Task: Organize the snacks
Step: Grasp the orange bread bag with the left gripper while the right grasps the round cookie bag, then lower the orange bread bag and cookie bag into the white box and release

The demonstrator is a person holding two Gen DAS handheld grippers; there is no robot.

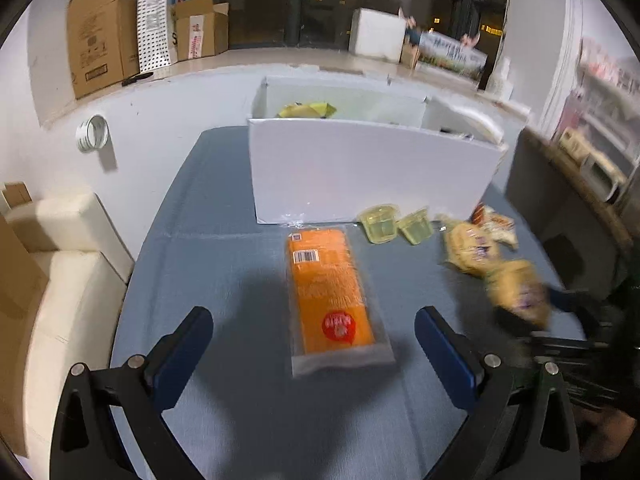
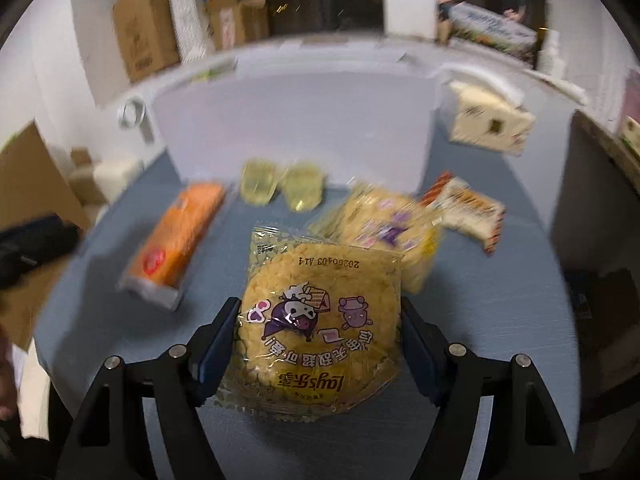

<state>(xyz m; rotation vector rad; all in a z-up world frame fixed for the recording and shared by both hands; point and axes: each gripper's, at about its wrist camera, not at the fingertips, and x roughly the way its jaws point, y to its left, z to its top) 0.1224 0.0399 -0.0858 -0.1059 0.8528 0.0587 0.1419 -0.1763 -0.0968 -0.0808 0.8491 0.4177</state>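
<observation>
My right gripper (image 2: 320, 320) is shut on a round yellow rice-cracker packet (image 2: 316, 320) and holds it above the blue table; it shows blurred in the left wrist view (image 1: 516, 296). My left gripper (image 1: 314, 328) is open, its fingers either side of a long orange snack pack (image 1: 328, 284) lying on the table, also in the right wrist view (image 2: 176, 240). Two yellow jelly cups (image 1: 394, 224) (image 2: 280, 186), a second yellow cracker packet (image 1: 470, 254) (image 2: 384, 228) and an orange-and-white wrapper (image 1: 494, 222) (image 2: 464, 208) lie before the white box (image 1: 360, 176) (image 2: 296, 120), which holds a yellow snack (image 1: 308, 110).
A cream sofa (image 1: 68, 256) stands left of the table. Cardboard boxes (image 1: 100, 28) and a white foam box (image 1: 378, 34) sit on the back ledge. A cream carton (image 2: 490, 120) lies right of the white box. A dark panel (image 1: 560, 200) stands at the table's right edge.
</observation>
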